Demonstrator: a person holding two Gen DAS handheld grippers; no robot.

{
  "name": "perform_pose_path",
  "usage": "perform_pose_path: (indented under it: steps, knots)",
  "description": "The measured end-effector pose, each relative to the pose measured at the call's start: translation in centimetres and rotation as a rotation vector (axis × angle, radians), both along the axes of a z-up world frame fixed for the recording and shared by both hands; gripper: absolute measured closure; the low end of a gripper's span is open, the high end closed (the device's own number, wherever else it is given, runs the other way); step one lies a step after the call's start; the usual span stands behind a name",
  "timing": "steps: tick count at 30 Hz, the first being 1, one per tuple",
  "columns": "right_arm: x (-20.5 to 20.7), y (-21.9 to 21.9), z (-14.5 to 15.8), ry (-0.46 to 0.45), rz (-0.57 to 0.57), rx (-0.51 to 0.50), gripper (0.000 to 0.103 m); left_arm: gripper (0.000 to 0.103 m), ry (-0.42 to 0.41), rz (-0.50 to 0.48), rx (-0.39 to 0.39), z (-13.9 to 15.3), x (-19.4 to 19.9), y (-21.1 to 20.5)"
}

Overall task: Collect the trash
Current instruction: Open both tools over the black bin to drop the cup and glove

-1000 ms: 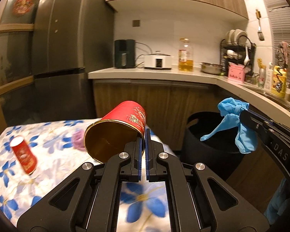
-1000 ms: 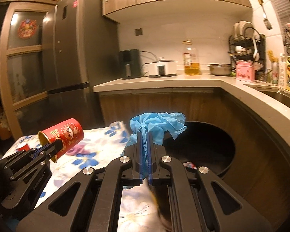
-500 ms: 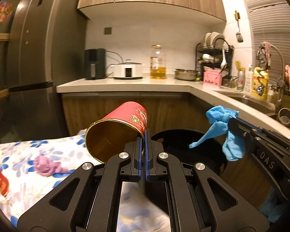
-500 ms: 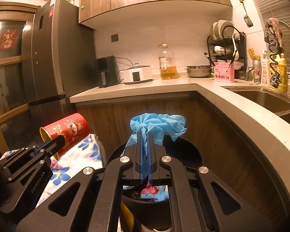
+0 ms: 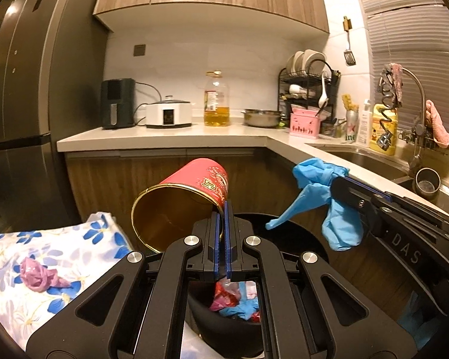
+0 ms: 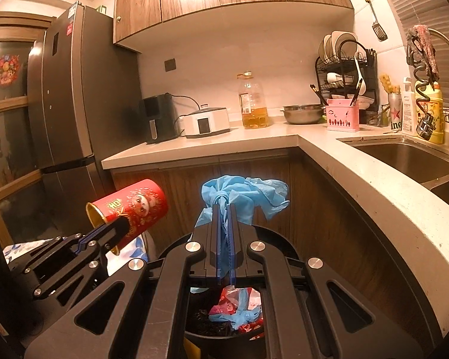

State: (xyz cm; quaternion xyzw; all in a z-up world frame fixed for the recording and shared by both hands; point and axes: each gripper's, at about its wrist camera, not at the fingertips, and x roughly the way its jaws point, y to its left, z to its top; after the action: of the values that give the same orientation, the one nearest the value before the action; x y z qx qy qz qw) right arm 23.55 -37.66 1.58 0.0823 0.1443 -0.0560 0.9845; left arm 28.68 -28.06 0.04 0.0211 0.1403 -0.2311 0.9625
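My left gripper (image 5: 223,206) is shut on the rim of a red paper cup (image 5: 194,191) with a gold inside, held tilted on its side above the near rim of a black trash bin (image 5: 302,239). My right gripper (image 6: 223,209) is shut on a crumpled blue glove (image 6: 245,191), which hangs over the same bin (image 6: 272,236). The left wrist view shows the glove (image 5: 317,185) at the tip of the right gripper (image 5: 338,182), to the right of the cup. The right wrist view shows the cup (image 6: 131,206) and the left gripper (image 6: 121,224) at left. Red wrappers and blue gloves lie inside the bin (image 5: 236,302).
A table with a blue-flowered cloth (image 5: 60,257) stands left of the bin, with a crumpled pink piece (image 5: 39,275) on it. A wooden cabinet and an L-shaped counter (image 6: 359,161) wrap behind and to the right of the bin. A sink (image 6: 404,155) sits far right, a fridge (image 5: 30,104) left.
Both grippers have swung right, from over the flowered table to above the black bin. The bin's inside has come into view below the fingers. Cup and glove stay gripped.
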Motion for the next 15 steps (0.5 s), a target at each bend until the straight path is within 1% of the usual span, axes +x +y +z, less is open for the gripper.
perform_pose_path:
  steps: [11,15]
  knots:
    - [1.4,-0.8,-0.3,0.023,0.022,0.036,0.097,0.101,0.016,-0.048,-0.009,-0.8,1.2,-1.1]
    - [1.8,-1.1,-0.4,0.027,0.025,0.042,0.095,0.101,0.012,-0.062,-0.002,-1.0,1.4,-1.5]
